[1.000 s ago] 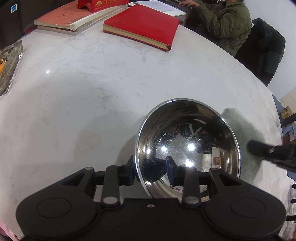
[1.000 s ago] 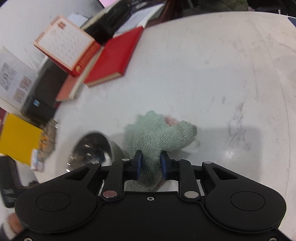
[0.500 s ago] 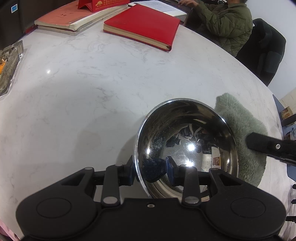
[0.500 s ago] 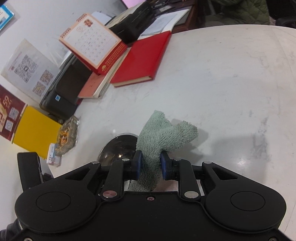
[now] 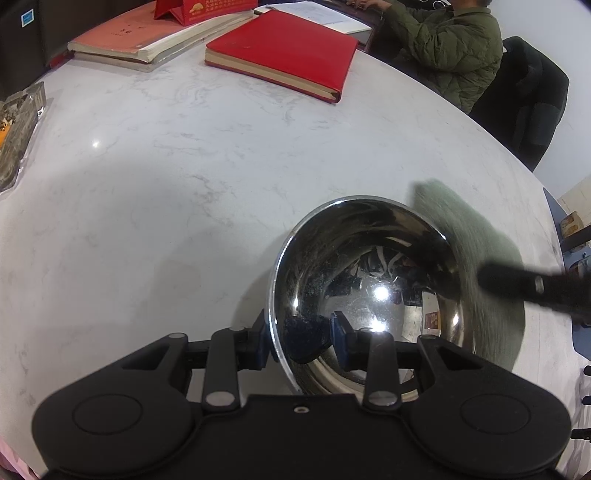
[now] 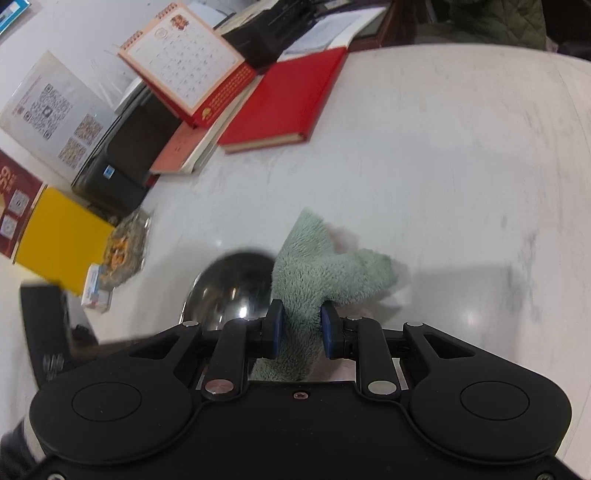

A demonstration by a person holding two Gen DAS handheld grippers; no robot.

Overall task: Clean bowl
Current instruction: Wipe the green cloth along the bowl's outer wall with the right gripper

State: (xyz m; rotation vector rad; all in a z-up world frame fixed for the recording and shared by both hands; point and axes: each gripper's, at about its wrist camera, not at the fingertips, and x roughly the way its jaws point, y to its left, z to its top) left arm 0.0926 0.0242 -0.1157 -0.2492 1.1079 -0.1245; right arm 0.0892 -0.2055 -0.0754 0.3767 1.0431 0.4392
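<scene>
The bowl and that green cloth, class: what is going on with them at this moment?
A person is working with two hand-held claws. The left claw is clamped on the near rim of the steel bowl, one finger inside and one outside, holding it on the marble table. The right claw grips a green cloth beside the bowl. The cloth is not inside the bowl.

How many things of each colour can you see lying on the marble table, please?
Silver: 1, the bowl
Green: 1, the cloth
Red: 2, the red book and desk calendar
Salmon: 1, the salmon book
Total: 5
</scene>
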